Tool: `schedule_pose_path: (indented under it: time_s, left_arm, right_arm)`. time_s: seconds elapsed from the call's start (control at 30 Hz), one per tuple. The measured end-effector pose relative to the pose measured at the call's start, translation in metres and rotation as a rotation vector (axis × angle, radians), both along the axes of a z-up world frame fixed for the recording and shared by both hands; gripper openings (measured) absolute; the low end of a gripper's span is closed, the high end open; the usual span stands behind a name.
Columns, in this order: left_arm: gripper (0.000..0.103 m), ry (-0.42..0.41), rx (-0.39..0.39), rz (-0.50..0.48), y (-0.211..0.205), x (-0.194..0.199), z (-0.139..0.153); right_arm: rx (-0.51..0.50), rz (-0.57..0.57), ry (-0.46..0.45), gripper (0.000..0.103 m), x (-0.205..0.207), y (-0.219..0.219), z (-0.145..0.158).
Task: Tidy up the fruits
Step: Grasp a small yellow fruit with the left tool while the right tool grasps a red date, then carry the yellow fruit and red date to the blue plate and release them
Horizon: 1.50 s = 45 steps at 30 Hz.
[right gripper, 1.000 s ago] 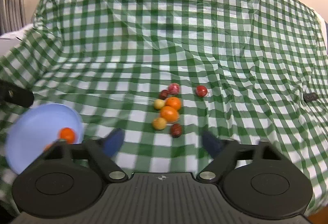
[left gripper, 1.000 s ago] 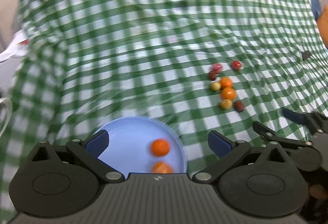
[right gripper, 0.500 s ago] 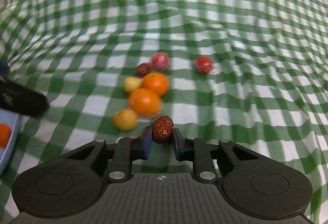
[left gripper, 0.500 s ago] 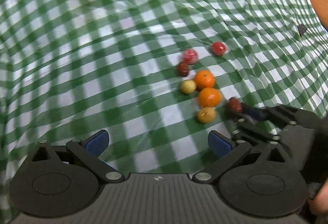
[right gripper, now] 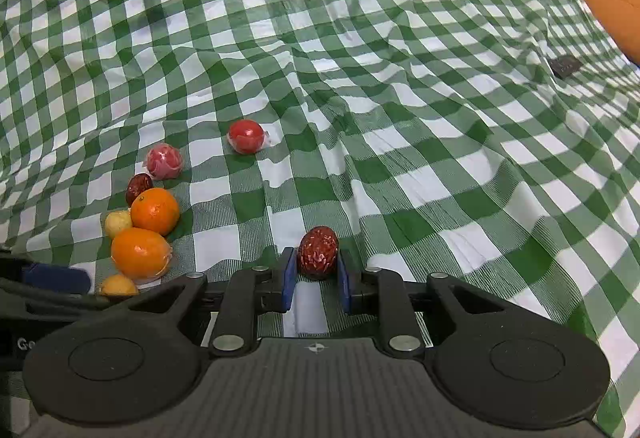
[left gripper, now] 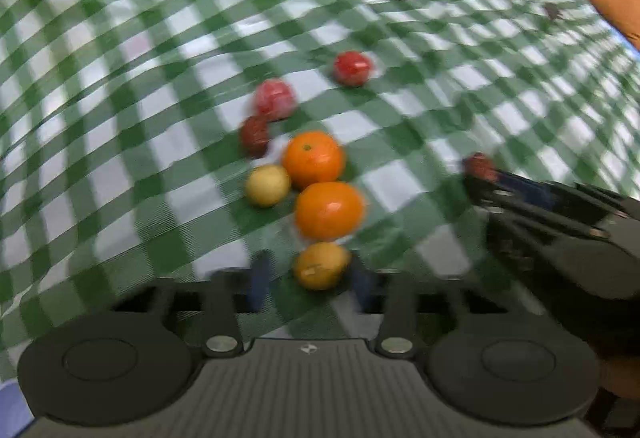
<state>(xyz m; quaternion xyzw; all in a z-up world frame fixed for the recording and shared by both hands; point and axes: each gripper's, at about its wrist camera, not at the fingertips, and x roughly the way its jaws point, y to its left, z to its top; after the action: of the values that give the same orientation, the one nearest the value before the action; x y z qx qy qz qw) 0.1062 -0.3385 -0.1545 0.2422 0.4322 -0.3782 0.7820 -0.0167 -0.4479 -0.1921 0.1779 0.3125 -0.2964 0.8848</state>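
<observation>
My right gripper (right gripper: 317, 274) is shut on a dark red date (right gripper: 318, 252) and holds it just above the checked cloth; it also shows in the left wrist view (left gripper: 478, 165). My left gripper (left gripper: 310, 282) has its fingers on either side of a small yellow-orange fruit (left gripper: 321, 265); blur hides whether they touch it. Beyond it lie two oranges (left gripper: 329, 209) (left gripper: 313, 159), a pale yellow fruit (left gripper: 267, 185), a second dark date (left gripper: 254, 135), a pink wrapped fruit (left gripper: 274, 97) and a red wrapped fruit (left gripper: 352, 67).
The green and white checked cloth (right gripper: 400, 97) is wrinkled and covers the whole table. A small dark object (right gripper: 565, 66) lies at the far right. An orange cushion (right gripper: 616, 5) stands beyond the right edge. A sliver of blue plate (left gripper: 12, 406) shows at the lower left.
My right gripper lifted the date and carried it right, away from the pile. My left gripper moved forward onto the small yellow-orange fruit and its fingers have narrowed around it.
</observation>
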Motion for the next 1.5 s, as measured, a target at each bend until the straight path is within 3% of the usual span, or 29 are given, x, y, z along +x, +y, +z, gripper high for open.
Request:
schedule_pose_path:
  time_s: [0.17,0.33,0.47,0.6,0.77,1.03,1.27,1.5]
  left_arm:
    - [0.029,-0.027,-0.002,0.015,0.009,-0.006,0.011]
    - [0.029,-0.071,-0.054,0.084,0.049,-0.017,0.057]
    - [0.029,-0.093,-0.072,0.161,0.096,-0.03,0.093]
    - [0.029,-0.094,-0.05,0.253,0.147,-0.044,0.117]
    - [0.029,-0.103,-0.031,0.356,0.21,-0.063,0.135]
    - [0.029,-0.095,-0.071,0.464,0.286,-0.099,0.157]
    - [0.029,-0.103,-0.125,0.518,0.325,-0.12,0.168]
    - [0.029,-0.11,-0.166,0.55,0.344,-0.128,0.174]
  right_arm:
    - [-0.042,0.01,-0.001,0.022,0.0,0.007,0.004]
    - [-0.12,-0.018,-0.045,0.022,-0.011,0.012,0.021]
    - [-0.166,0.048,-0.038,0.022,-0.017,0.034,0.046]
    - [-0.129,0.157,-0.058,0.022,-0.036,0.068,0.075]
    - [-0.089,0.319,-0.067,0.023,-0.063,0.123,0.105]
    - [-0.039,0.54,-0.084,0.023,-0.085,0.203,0.146]
    - [-0.059,0.64,-0.098,0.023,-0.1,0.252,0.169]
    - [-0.083,0.69,-0.085,0.023,-0.109,0.273,0.176]
